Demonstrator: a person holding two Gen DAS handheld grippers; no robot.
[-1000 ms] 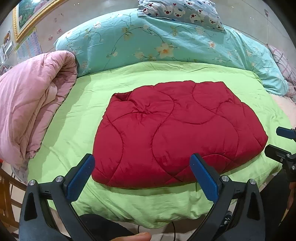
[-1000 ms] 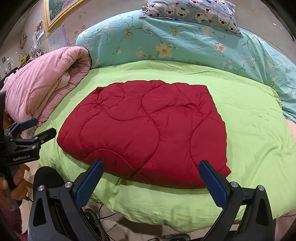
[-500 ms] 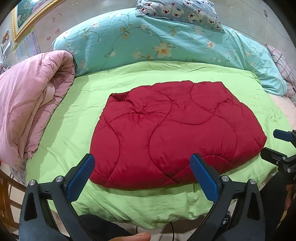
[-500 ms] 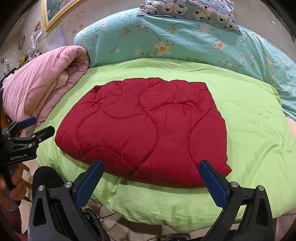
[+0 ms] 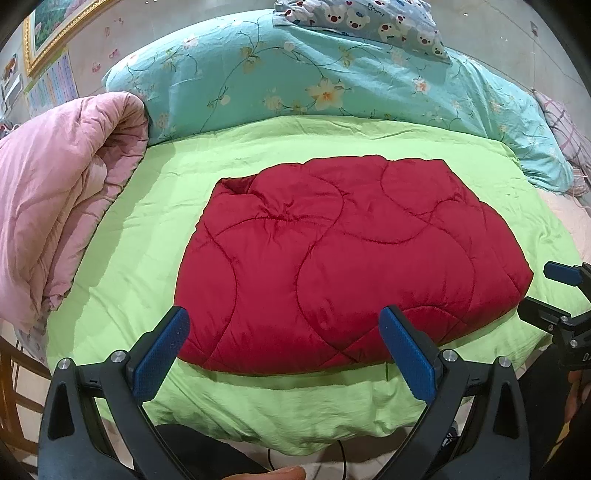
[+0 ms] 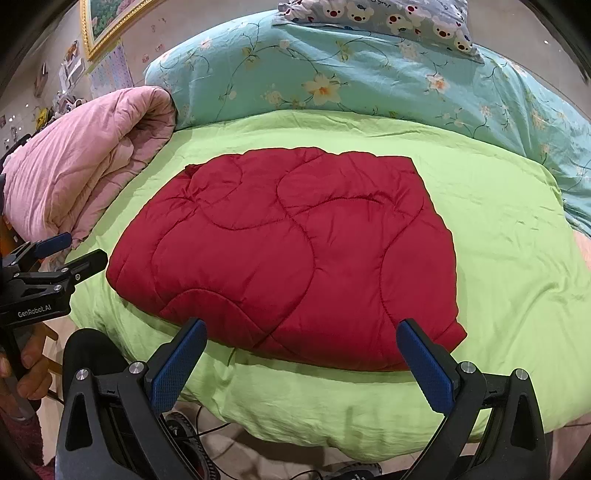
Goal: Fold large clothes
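A folded red quilted garment [image 5: 340,258] lies flat on the green bedsheet [image 5: 155,229]; it also shows in the right wrist view [image 6: 295,258]. My left gripper [image 5: 284,350] is open and empty, held just before the garment's near edge. My right gripper [image 6: 303,358] is open and empty, also just before the near edge, further right. The right gripper shows at the right edge of the left wrist view [image 5: 554,295]; the left gripper shows at the left edge of the right wrist view [image 6: 70,251]. Neither touches the garment.
A rolled pink quilt [image 5: 55,206] lies on the bed's left side. A turquoise floral duvet [image 5: 314,81] with a bear-print pillow [image 5: 369,22] lies across the back. The bed's front edge drops to the floor with cables [image 6: 207,432] below.
Both grippers have drifted slightly; the garment sits a little lower and closer in both views. Nothing was grasped or released.
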